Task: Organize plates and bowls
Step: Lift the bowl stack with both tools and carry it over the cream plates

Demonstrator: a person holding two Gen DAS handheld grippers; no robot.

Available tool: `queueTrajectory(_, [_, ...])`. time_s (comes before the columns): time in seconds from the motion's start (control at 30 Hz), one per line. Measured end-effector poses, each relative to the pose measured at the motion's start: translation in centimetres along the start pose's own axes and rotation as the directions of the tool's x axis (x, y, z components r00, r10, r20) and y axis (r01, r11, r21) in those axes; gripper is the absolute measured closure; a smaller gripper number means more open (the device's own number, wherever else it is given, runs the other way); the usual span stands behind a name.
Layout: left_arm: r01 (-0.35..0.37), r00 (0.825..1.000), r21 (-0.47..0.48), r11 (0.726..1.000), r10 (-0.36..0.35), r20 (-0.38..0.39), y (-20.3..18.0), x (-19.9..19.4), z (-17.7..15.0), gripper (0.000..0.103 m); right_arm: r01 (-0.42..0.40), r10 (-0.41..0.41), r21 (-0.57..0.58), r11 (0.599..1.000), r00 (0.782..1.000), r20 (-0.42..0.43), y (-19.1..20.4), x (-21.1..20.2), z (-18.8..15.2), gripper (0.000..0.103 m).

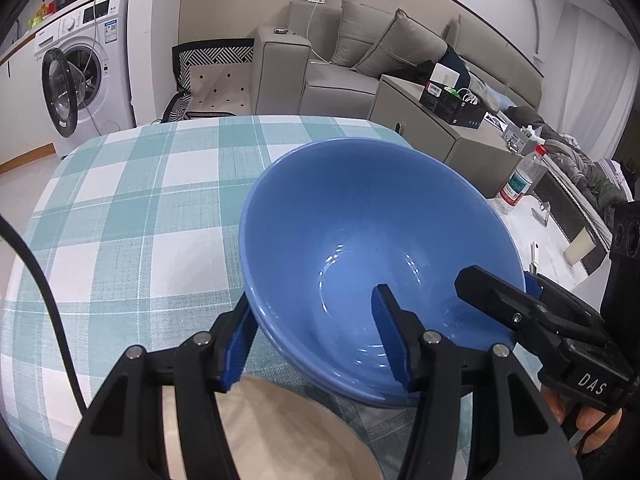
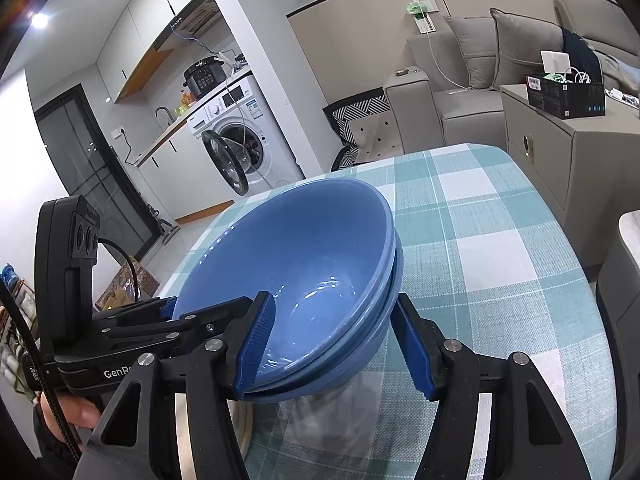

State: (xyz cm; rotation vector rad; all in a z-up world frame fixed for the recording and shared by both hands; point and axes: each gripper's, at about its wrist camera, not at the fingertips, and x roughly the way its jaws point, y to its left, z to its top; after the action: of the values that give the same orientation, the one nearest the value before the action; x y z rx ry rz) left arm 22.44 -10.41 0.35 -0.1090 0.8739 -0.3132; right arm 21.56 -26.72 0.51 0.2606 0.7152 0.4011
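Note:
A nested stack of blue bowls (image 1: pixel 360 240) (image 2: pixel 296 260) hangs tilted just above the teal checked tablecloth (image 1: pixel 140 220) (image 2: pixel 500 260), casting a shadow on it. My left gripper (image 1: pixel 316 344) (image 2: pixel 200 308) clamps the stack's near rim, one pad outside the wall and one inside. From the right side of the left wrist view, my right gripper (image 1: pixel 500 280) (image 2: pixel 336 348) grips the opposite rim the same way. A beige plate (image 1: pixel 280 432) lies on the cloth under the left gripper, partly hidden by its fingers.
Beyond the table's far edge stand a washing machine (image 1: pixel 80 84) with its door open, a grey sofa (image 1: pixel 360 52) and a grey cabinet (image 1: pixel 440 132). A water bottle (image 1: pixel 520 180) stands on a white surface to the right. A hand (image 2: pixel 72 412) holds the left gripper's handle.

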Motion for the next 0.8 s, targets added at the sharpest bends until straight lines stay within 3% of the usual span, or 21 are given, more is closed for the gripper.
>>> queueTrajectory(0.8, [-0.004,0.996,-0.014,1.0,0.006,0.089,0.6,-6.4,-0.5,0.047,-0.054,0.055,-0.053,0.997,0.998,0.035,4.4,-4.1,0.6,0.041])
